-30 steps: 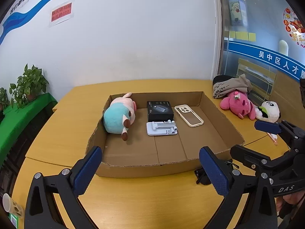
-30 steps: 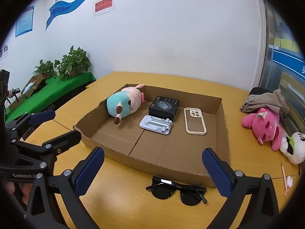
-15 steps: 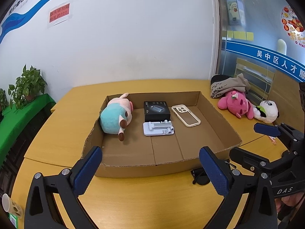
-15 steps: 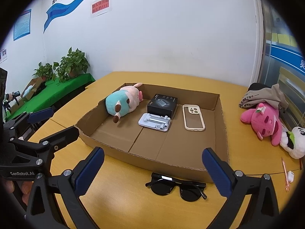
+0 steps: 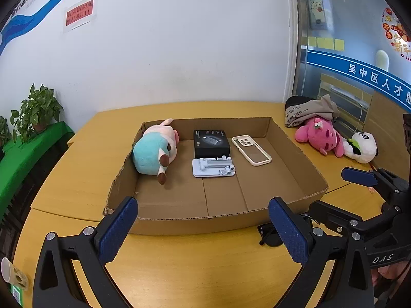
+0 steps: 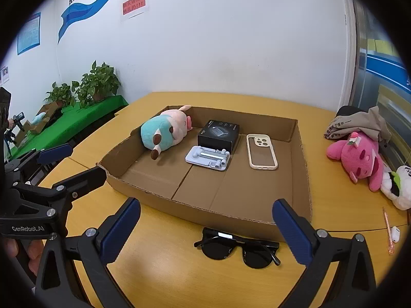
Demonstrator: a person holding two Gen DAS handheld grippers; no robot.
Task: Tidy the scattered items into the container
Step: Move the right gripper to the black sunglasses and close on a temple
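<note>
Both tools are held low over the near edge of the yellow table, pointing forward at the cardboard tray. The right gripper has its blue-padded fingers spread wide apart and grips nothing. The left gripper is likewise spread wide and empty. Each tool appears side-on at the edge of the other's view, at lower left in the right wrist view and at lower right in the left wrist view.

The black sunglasses lie folded on the table at bottom centre of the right wrist view, between the right fingers and just outside the tray's near wall. In the left wrist view they are mostly hidden behind the right-hand finger; only a dark edge shows.

Inside the tray, toward its far side, lie a teal and pink plush, a black box, a pale grey stand in front of the box, and a cream phone case.

At the right of the frame, outside the tray, lie a pink plush, a white panda plush, a folded cloth, and a thin pen cut off near the frame edge.
</note>
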